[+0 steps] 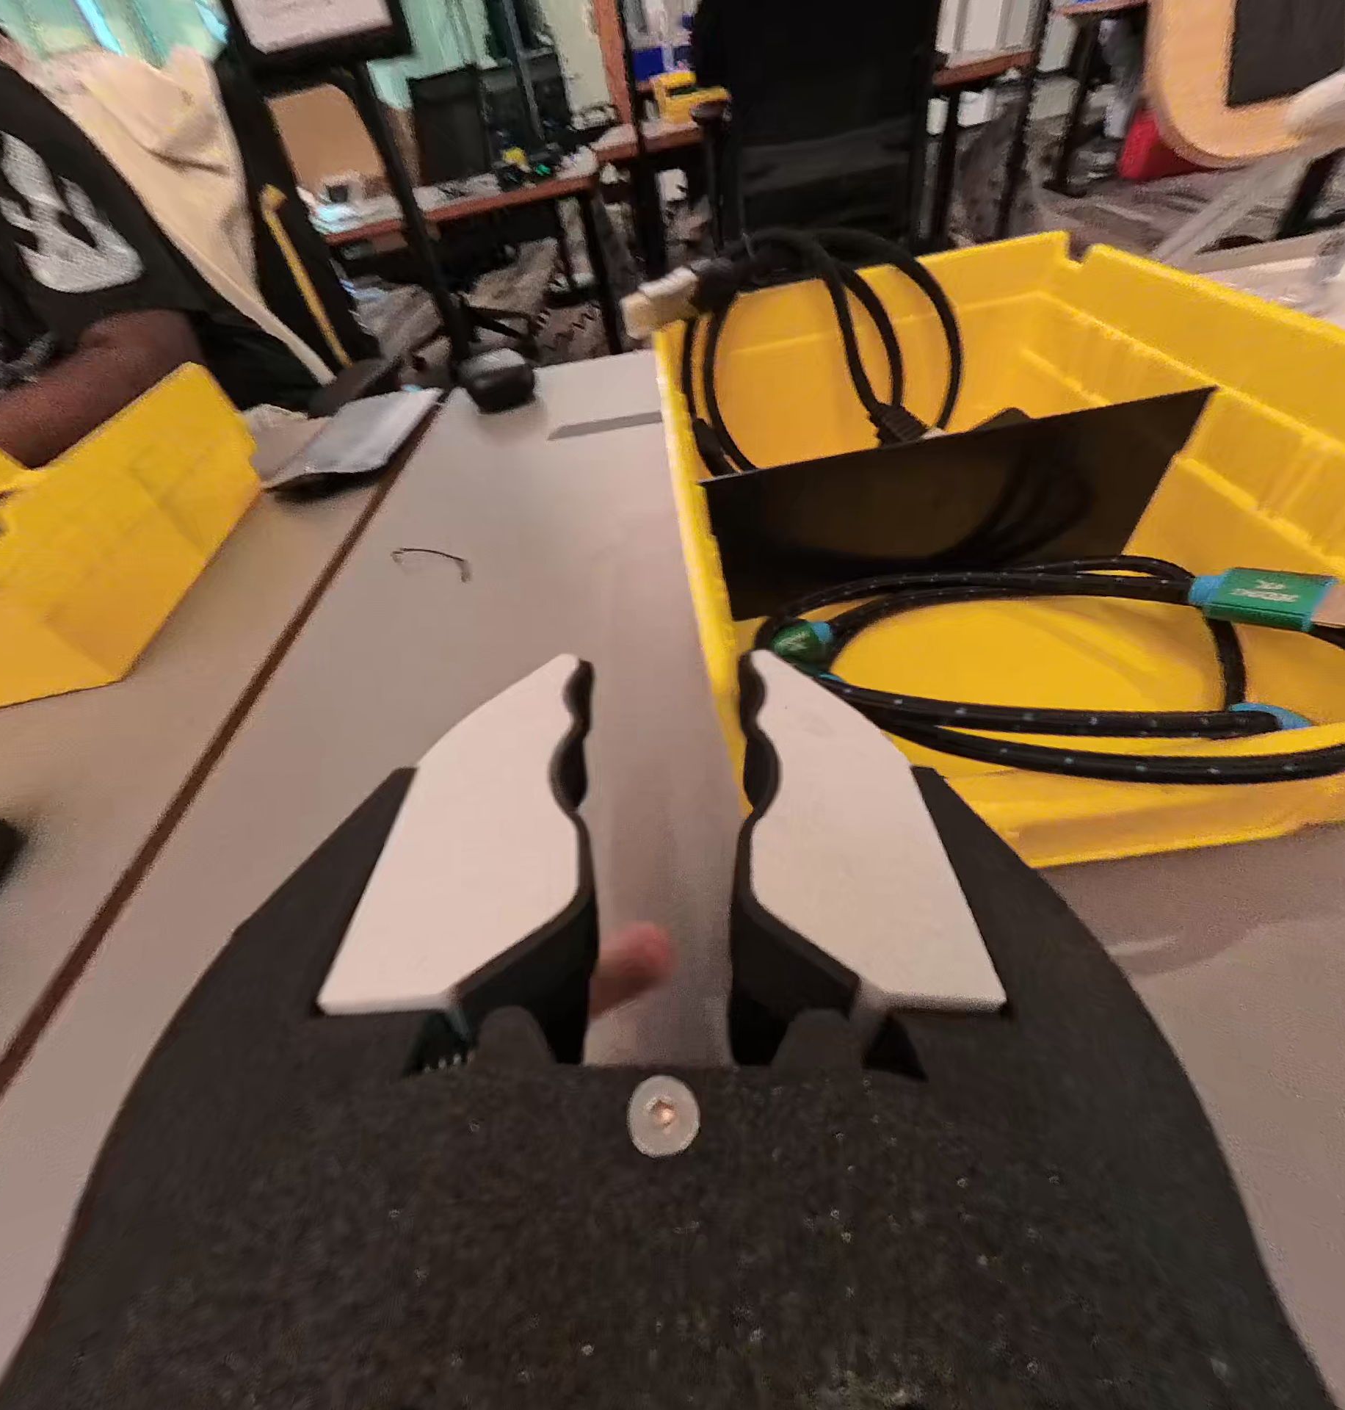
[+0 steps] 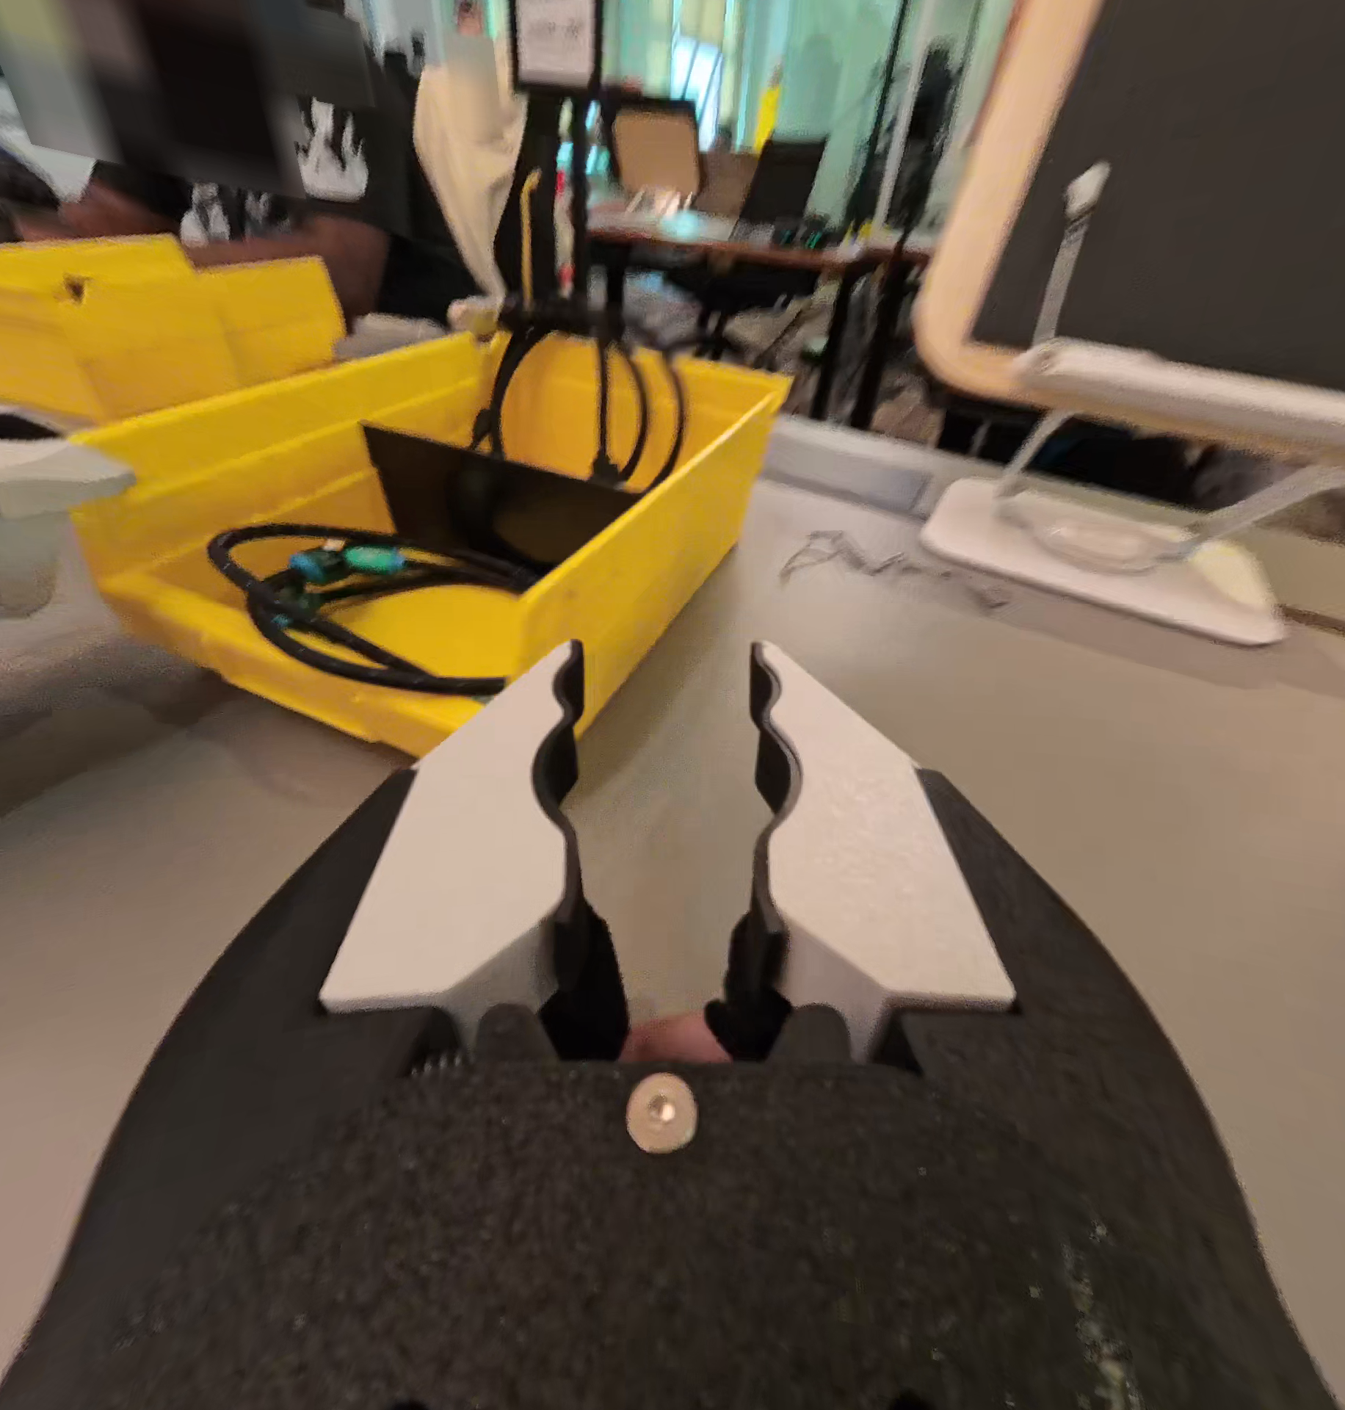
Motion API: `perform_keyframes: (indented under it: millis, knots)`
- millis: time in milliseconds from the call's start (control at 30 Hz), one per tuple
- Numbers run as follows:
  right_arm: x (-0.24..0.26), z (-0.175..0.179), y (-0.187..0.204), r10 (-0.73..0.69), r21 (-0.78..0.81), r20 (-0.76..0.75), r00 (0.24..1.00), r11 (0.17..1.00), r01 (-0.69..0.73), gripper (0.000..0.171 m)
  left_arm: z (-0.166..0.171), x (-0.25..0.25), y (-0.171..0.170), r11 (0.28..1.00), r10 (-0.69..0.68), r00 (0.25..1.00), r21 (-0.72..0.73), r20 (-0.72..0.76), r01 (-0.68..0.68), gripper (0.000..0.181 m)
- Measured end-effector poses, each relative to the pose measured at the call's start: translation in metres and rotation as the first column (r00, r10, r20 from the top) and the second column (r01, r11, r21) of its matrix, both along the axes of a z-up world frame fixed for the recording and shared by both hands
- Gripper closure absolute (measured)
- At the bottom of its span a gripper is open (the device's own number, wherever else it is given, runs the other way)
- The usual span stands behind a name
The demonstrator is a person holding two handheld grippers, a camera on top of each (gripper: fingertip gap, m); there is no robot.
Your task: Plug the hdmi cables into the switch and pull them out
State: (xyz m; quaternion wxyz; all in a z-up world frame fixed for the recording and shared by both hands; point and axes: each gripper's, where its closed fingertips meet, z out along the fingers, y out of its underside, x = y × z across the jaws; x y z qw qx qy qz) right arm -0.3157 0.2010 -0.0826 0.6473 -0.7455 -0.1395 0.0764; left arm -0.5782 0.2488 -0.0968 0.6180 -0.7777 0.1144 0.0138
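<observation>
In the near compartment of the yellow bin (image 1: 868,320), the braided HDMI cable (image 1: 1035,732) lies coiled flat, one green-shelled plug (image 1: 1264,599) pointing right toward the far side wall, its long axis roughly across the left wrist view. The cable's other green plug end (image 1: 795,639) sits just beyond the tip of the left hand-held gripper (image 1: 666,679), against the bin's near wall. A black divider (image 1: 959,488) stands across the bin behind the coil, and a second, plain black cable (image 1: 822,336) loops upright in the compartment beyond it, its silver plug (image 1: 654,301) poking over the rim. No switch can be made out in either view.

The left hand-held gripper hovers over the tabletop (image 1: 502,610) just left of the bin, fingers apart and empty; the cable lies ahead and to its right. The right hand-held gripper (image 2: 666,664), also spread and empty, sits off the bin's near corner, with the coil ahead and to its left. The left one looks nearer the cable, so I judge the reach falls to it, going over the bin wall.
</observation>
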Motion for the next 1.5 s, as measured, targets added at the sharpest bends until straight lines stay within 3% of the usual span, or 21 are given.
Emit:
perform_keyframes:
  millis: [67,200,267,333,500,633,733,1067,1233,1400,1500]
  knots:
    - [0.031,0.019,-0.016,-0.017,0.095,0.006,1.000,0.995,0.016,0.131,0.005,-0.007,-0.004,0.999,0.042,0.998,0.024,-0.035,-0.042,0.133]
    - [0.091,0.034,-0.046,0.003,0.155,0.013,1.000,0.988,-0.005,0.140,0.012,-0.007,-0.014,0.994,0.108,0.989,0.019,-0.100,-0.106,0.140]
    - [0.137,0.027,-0.054,-0.069,0.113,0.034,0.997,0.991,0.064,0.161,0.015,-0.008,-0.020,0.987,0.160,0.980,0.018,-0.118,-0.159,0.143]
    - [0.185,0.015,-0.061,-0.138,0.022,-0.005,0.990,0.990,0.138,0.171,0.023,-0.013,-0.027,0.972,0.234,0.960,0.044,-0.152,-0.230,0.148]
    - [0.280,-0.009,-0.089,-0.216,-0.266,-0.317,0.923,0.955,0.132,0.171,0.038,0.015,-0.048,0.978,0.207,0.975,0.027,-0.081,-0.205,0.153]
    - [0.340,0.003,-0.106,-0.246,-0.233,-0.565,0.788,0.963,0.134,0.170,0.046,0.051,-0.072,0.989,0.129,0.991,0.074,-0.019,-0.127,0.171]
    - [0.381,0.006,-0.109,-0.264,-0.184,-0.662,0.702,0.964,0.190,0.170,0.046,0.077,-0.086,0.995,0.073,0.995,0.063,0.068,-0.078,0.176]
    - [0.417,-0.011,-0.103,-0.403,-0.136,-0.337,0.851,0.915,0.380,0.171,-0.010,0.120,-0.073,0.989,-0.065,0.985,-0.119,0.159,0.084,0.181]
    - [0.421,-0.024,-0.102,-0.474,-0.127,-0.114,0.873,0.879,0.460,0.171,-0.024,0.137,-0.075,0.965,-0.148,0.975,-0.190,0.164,0.178,0.181]
    - [0.422,-0.030,-0.097,-0.475,-0.155,-0.146,0.868,0.877,0.455,0.171,-0.041,0.154,-0.079,0.920,-0.233,0.951,-0.272,0.203,0.283,0.181]
    - [0.420,-0.033,-0.095,-0.466,-0.170,-0.159,0.870,0.881,0.441,0.171,-0.035,0.158,-0.079,0.913,-0.253,0.925,-0.246,0.284,0.326,0.181]
